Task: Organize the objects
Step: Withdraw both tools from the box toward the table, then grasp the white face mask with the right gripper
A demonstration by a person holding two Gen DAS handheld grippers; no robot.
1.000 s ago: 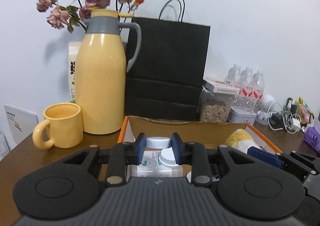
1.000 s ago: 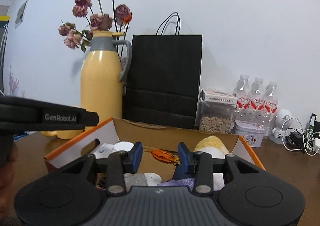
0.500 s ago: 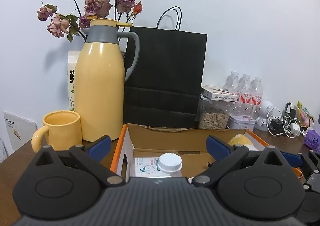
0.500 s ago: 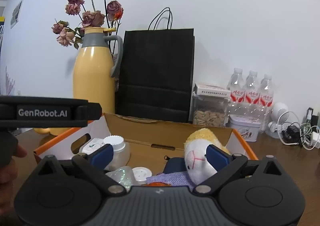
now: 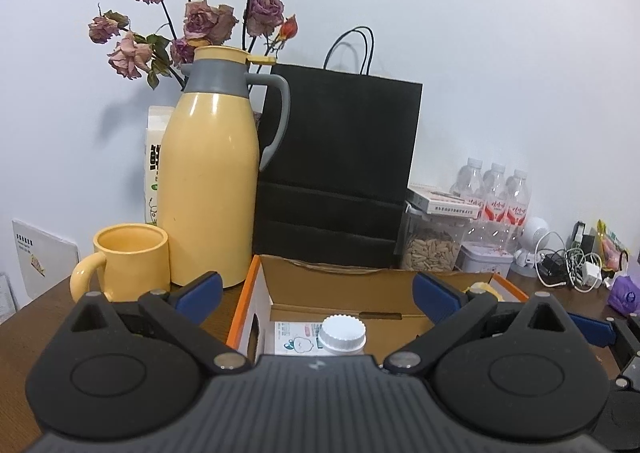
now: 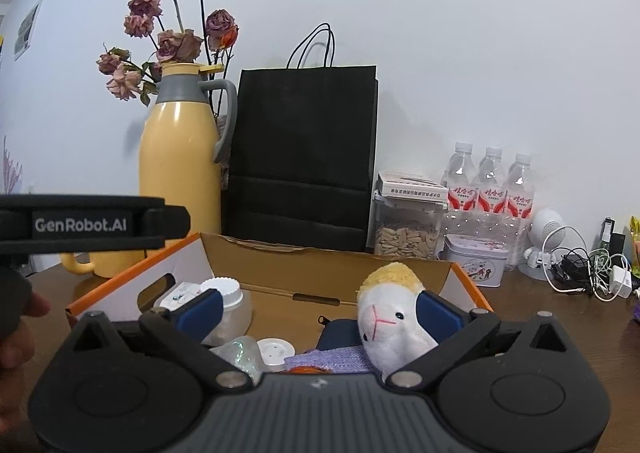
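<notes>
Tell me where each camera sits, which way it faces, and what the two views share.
Left wrist: on the left gripper, facing the wall over the box end; jaws open above the bottle.
Right wrist: on the right gripper, over the box's middle; jaws open by the plush lamb; left gripper's side and a hand at left.
Shared: box, bottle, jug, black bag.

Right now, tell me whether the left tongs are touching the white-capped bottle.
Apart. The left wrist view shows the left tongs spread wide, both blue pads well clear of the bottle, which stands in the box.
</notes>
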